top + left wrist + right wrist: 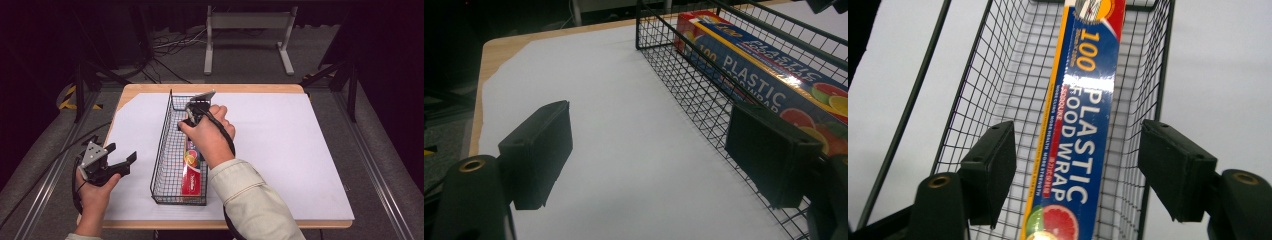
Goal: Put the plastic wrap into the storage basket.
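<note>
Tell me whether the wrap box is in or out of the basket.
In: the box lies flat inside the basket, wire walls on both sides.

right hand (209, 134) covers box (194, 172) middle, basket (998, 75) cropped

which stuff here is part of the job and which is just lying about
In the job:
plastic food wrap box
black wire basket holding it
right gripper, open above the box

Just about:
left gripper, open, off to the basket's side
white sheet
metal stand on the floor
</note>
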